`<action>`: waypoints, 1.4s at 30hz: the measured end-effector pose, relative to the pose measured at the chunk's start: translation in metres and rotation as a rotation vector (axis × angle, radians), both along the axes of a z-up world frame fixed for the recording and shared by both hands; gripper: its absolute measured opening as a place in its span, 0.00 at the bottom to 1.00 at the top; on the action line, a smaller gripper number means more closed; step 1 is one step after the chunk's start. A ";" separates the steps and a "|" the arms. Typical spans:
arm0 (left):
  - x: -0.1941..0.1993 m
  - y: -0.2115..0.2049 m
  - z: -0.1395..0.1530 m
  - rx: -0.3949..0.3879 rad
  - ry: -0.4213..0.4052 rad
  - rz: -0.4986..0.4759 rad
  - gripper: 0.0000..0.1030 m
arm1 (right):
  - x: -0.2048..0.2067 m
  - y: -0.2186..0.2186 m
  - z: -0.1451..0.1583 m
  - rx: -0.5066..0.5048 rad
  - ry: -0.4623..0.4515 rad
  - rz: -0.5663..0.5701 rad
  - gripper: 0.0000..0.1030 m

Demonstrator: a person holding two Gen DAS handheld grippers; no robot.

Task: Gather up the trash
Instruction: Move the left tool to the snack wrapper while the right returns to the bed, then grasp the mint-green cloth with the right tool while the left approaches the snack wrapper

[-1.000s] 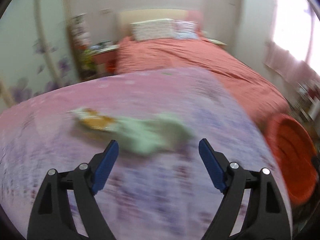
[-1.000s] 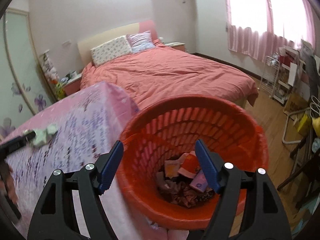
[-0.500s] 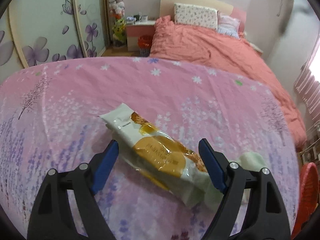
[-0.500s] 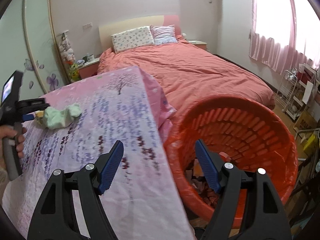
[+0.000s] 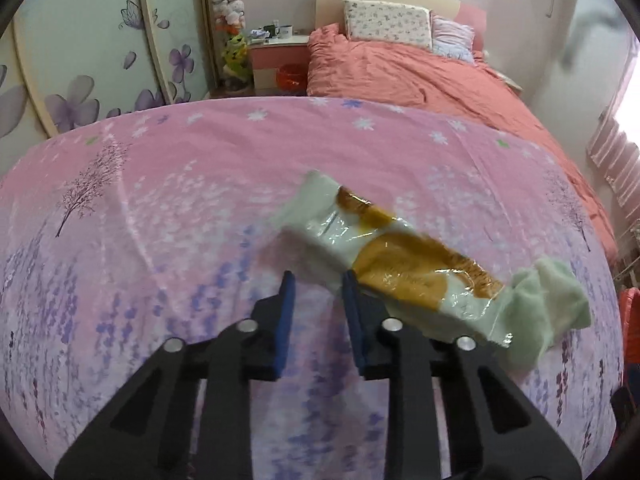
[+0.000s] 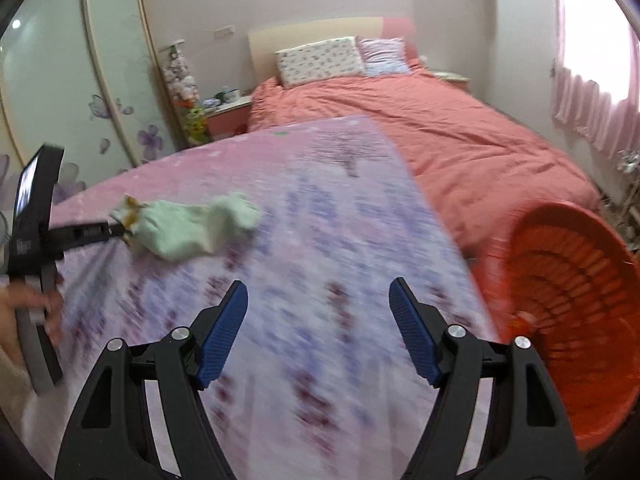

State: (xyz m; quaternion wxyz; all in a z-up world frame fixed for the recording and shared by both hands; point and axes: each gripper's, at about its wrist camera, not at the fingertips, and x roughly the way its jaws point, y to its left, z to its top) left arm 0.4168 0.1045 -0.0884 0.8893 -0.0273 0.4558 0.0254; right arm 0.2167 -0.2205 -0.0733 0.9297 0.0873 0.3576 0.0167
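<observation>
A white and orange snack wrapper [image 5: 384, 252] lies on the pink flowered tablecloth [image 5: 160, 200], its right end against a pale green sock [image 5: 552, 300]. My left gripper [image 5: 318, 280] has its jaws nearly shut at the wrapper's near edge; whether they pinch it is unclear. In the right wrist view the sock [image 6: 192, 224] and the left gripper [image 6: 80, 234] sit at the far left. My right gripper [image 6: 318, 300] is open and empty above the cloth. The orange trash basket [image 6: 576, 292] stands off the table's right edge.
A bed with a coral duvet [image 6: 440, 128] lies beyond the table. A nightstand [image 5: 280, 56] and wardrobe doors with flower prints [image 5: 80, 60] stand at the back left. A bright window with pink curtains [image 6: 592, 100] is on the right.
My left gripper's jaws have closed from wide open to a narrow gap at the wrapper, and the wrapper has shifted right. My right gripper has swung left, from the basket toward the table.
</observation>
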 end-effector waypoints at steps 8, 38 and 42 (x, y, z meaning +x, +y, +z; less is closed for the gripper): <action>-0.016 0.019 0.003 -0.055 0.004 0.016 0.44 | 0.077 0.042 -0.007 0.043 0.071 0.036 0.48; -0.010 -0.025 0.001 -0.074 -0.035 -0.140 0.30 | 0.018 -0.027 -0.019 0.067 0.114 -0.012 0.08; -0.044 -0.013 0.000 -0.097 -0.025 -0.226 0.29 | 0.008 -0.022 -0.020 0.116 0.126 0.060 0.08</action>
